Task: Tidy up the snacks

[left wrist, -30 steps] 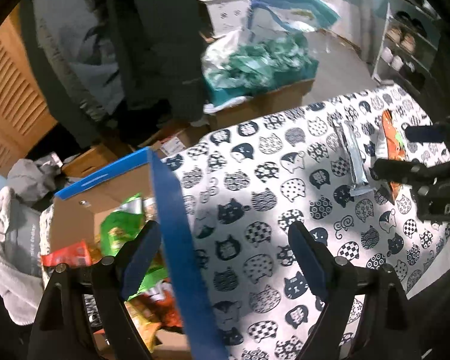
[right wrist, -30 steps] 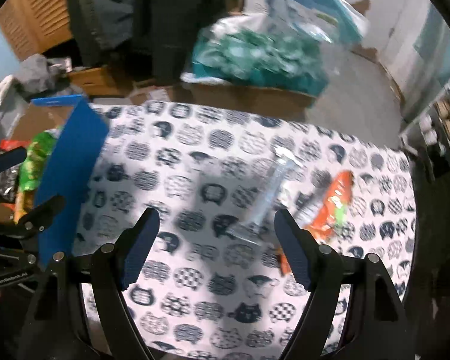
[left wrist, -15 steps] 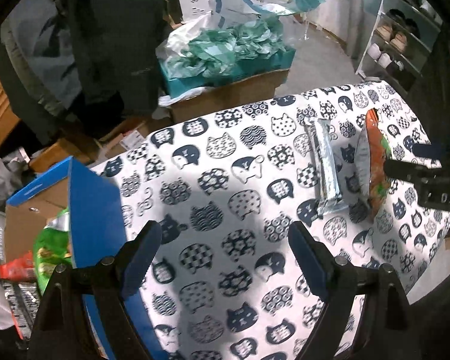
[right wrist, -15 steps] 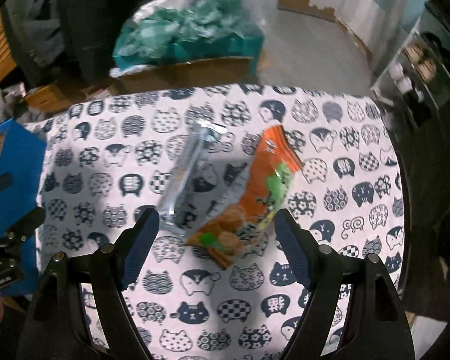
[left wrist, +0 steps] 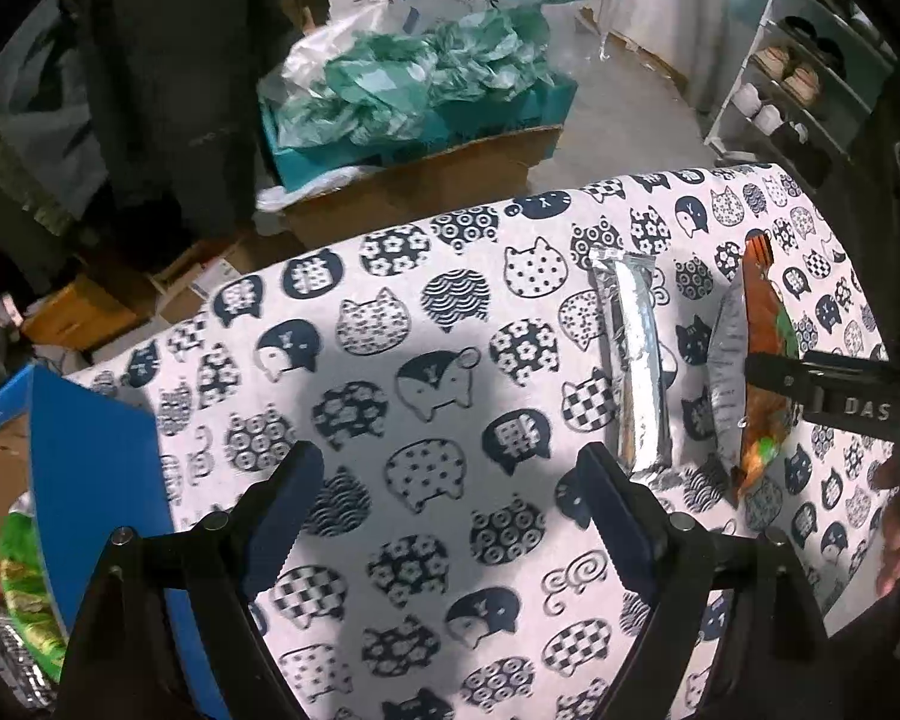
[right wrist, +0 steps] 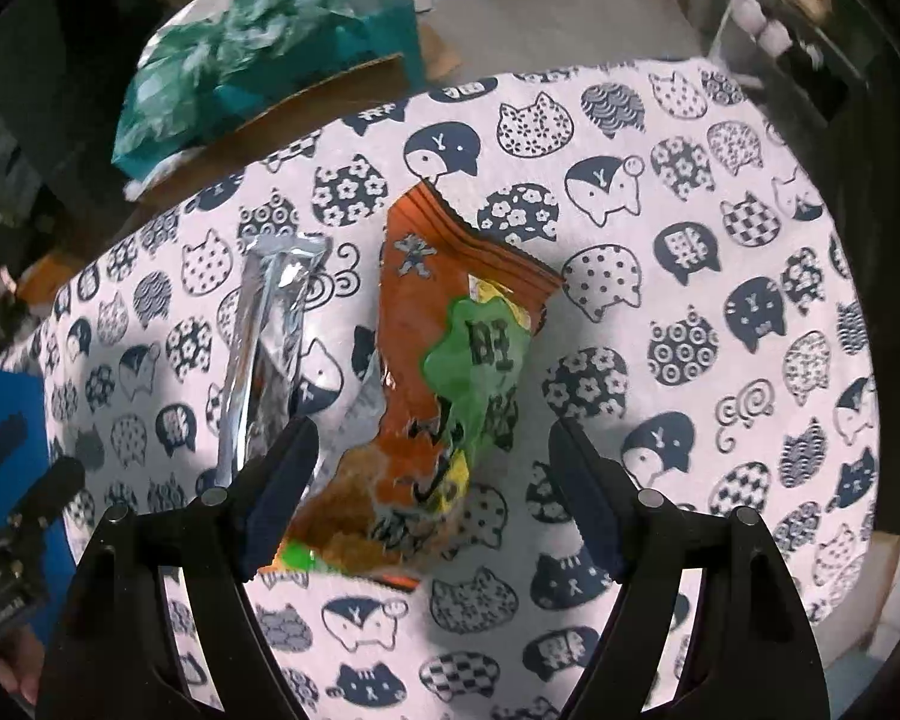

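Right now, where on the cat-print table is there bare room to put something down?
Free: the wide stretch of cat-print cloth between the blue box flap and the silver packet, and the cloth right of the orange snack bag. Crowded: the strip where packet and bag lie side by side, under the open right gripper.

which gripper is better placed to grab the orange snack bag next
Right. The right gripper is open with the orange snack bag lying between its fingers. The left gripper is open over bare tablecloth, beside the blue box and away from the bag.
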### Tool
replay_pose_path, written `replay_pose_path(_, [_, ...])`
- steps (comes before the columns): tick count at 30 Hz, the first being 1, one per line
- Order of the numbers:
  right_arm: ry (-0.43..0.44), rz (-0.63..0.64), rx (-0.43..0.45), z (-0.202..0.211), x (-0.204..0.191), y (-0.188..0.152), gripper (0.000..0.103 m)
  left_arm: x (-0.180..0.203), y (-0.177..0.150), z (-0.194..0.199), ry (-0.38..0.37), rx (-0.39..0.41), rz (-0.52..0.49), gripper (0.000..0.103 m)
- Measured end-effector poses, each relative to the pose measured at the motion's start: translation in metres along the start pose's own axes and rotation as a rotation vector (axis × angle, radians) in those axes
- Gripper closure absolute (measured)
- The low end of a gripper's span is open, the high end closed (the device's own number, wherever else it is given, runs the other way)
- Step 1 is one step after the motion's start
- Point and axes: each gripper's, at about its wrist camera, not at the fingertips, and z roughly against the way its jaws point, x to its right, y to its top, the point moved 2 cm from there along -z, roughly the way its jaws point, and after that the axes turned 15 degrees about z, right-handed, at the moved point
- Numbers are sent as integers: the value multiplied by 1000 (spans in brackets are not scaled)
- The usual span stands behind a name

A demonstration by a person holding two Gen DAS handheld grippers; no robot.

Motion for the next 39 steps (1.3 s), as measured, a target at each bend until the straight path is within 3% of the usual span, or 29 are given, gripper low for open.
replay_pose_path(10, [14,10,-63,-34,-1,1,26,24,10,-25,-7,-32,-15,15])
replay_pose_path(14, [-30,88,-86,-40,-10,1,58,35,13,-37,-26,-54,4,15])
replay_pose_path(18, [-100,123,-97,-38,-5,-1,69,44,16,-48,-50,-73,27,15])
replay_pose_path(25, [-241,201,-86,-24,3,-8,72,62,19,-72,-79,-94,54,13])
replay_pose_path(28, [-263,210,-83,-17,15,-12,73,67,21,-73,-87,-80,75,13])
replay_pose_path(35, [-234,168,-59,-10,26,-16,73,78,27,-66,-114,-59,78,13])
replay_pose_path(39, [-228,168,-60,-13,23,-11,73,86,26,-76,-108,-98,47,13])
